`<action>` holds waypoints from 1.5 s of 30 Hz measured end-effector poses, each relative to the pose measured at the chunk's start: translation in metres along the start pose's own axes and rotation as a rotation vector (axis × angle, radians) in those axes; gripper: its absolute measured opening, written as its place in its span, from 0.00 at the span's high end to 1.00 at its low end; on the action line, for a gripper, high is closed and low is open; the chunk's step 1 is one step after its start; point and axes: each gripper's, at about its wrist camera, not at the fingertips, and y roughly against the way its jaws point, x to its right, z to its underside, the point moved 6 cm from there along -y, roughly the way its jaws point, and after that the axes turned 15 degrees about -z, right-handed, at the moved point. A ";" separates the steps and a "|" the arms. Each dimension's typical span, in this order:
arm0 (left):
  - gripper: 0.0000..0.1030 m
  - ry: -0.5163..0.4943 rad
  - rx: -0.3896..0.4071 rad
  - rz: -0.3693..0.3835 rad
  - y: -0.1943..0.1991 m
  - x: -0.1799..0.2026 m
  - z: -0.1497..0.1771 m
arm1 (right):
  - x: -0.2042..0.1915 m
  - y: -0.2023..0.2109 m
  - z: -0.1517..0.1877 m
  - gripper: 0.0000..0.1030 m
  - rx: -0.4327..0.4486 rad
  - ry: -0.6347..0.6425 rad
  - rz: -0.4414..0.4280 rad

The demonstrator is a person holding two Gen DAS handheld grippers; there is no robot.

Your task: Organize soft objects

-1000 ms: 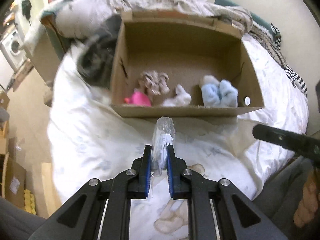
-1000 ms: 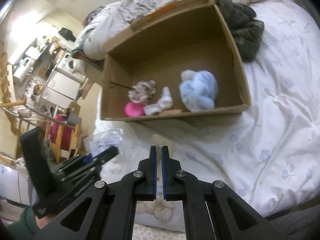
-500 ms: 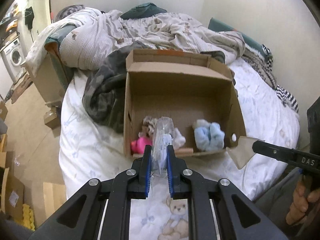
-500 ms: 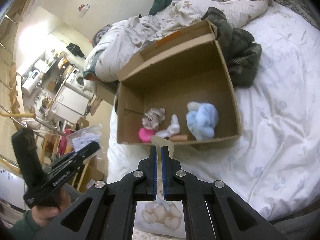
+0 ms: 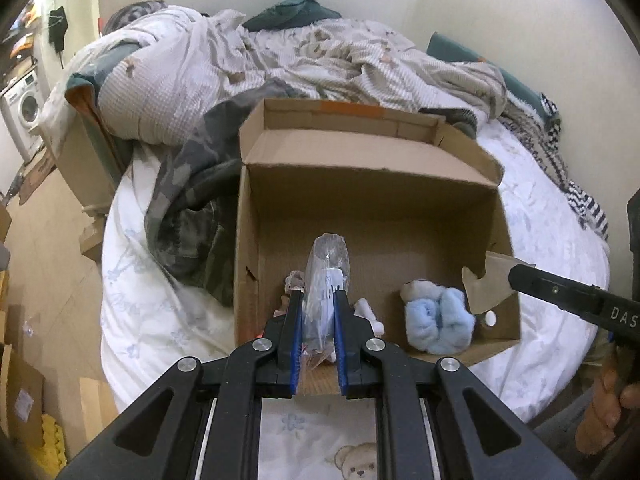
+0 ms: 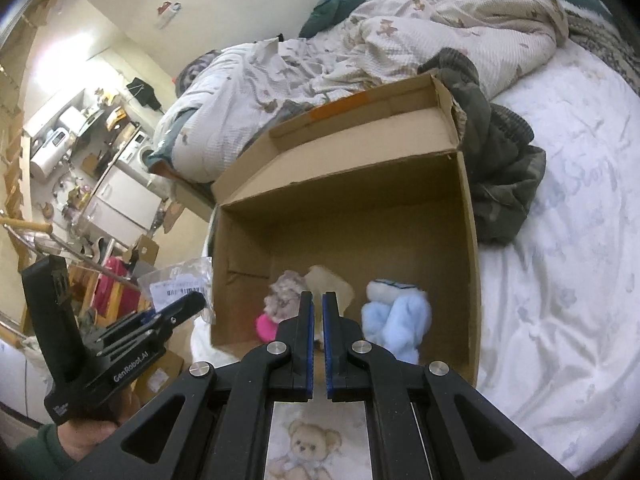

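The bed (image 5: 560,208) fills most of both views, a rumpled quilt (image 5: 280,52) heaped across the upper part and a dark camouflage garment (image 5: 188,216) draped at the left of centre in the left wrist view. On the white sheet sits the open cardboard box (image 5: 400,204), its mouth facing the cameras, taking up the middle of each frame.

Inside, along the near wall at the lower edge of the box, lie a light blue plush (image 5: 438,316), a small white soft piece (image 5: 370,314), a grey-beige fuzzy item (image 6: 284,294) and a pink one (image 6: 266,328).

The left gripper (image 5: 318,320) is clamped on a clear plastic packet (image 5: 326,268), which stands upright between the blue pads with its long axis pointing up and forward into the box, right over the near wall. That packet is nearest the box's lower-left interior, so a short forward push and release would probably land it beside the fuzzy item.

The right gripper (image 6: 317,328) is pinched nearly closed on a thin tan scrap (image 6: 328,284), held just above the box's near edge, between the fuzzy item and the blue plush.
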 end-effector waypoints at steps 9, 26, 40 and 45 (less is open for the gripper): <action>0.88 -0.023 -0.033 -0.004 -0.033 0.012 0.010 | 0.027 -0.040 0.021 0.94 -0.111 -0.028 0.060; 0.87 -0.042 -0.065 -0.008 -0.041 0.015 0.023 | 0.038 -0.052 0.034 0.94 -0.173 -0.040 0.110; 0.33 0.031 0.088 -0.086 0.000 -0.003 0.007 | 0.025 -0.014 0.019 0.27 -0.020 0.007 0.123; 0.33 0.069 0.185 -0.119 0.034 -0.021 0.004 | 0.007 0.016 0.009 0.02 0.103 0.066 0.136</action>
